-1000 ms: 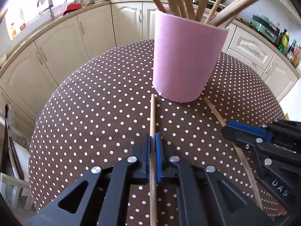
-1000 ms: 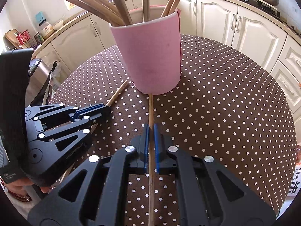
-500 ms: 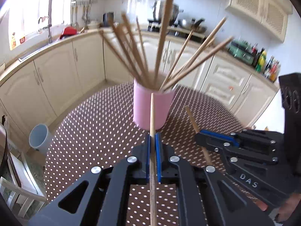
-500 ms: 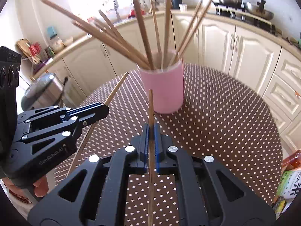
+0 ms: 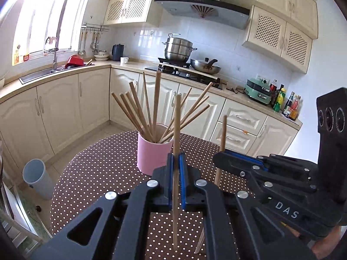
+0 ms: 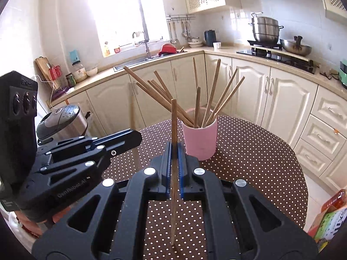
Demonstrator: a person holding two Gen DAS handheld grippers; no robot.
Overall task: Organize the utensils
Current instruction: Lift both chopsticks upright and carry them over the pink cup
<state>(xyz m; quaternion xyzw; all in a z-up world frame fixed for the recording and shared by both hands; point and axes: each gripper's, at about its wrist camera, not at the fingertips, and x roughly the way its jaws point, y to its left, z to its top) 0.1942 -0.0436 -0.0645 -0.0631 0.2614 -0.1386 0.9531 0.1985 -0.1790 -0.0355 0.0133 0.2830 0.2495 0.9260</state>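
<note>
Left gripper: clamped on chopstick | right gripper: clamped on second chopstick | change: both lifted off tablecloth | pink holder at 1 o'clock | insertion pending

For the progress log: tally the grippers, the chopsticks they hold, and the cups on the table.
Grippers: 2, left gripper and right gripper
Held chopsticks: 2, left chopstick and right chopstick
Pink cup: 1
Total: 5
</note>
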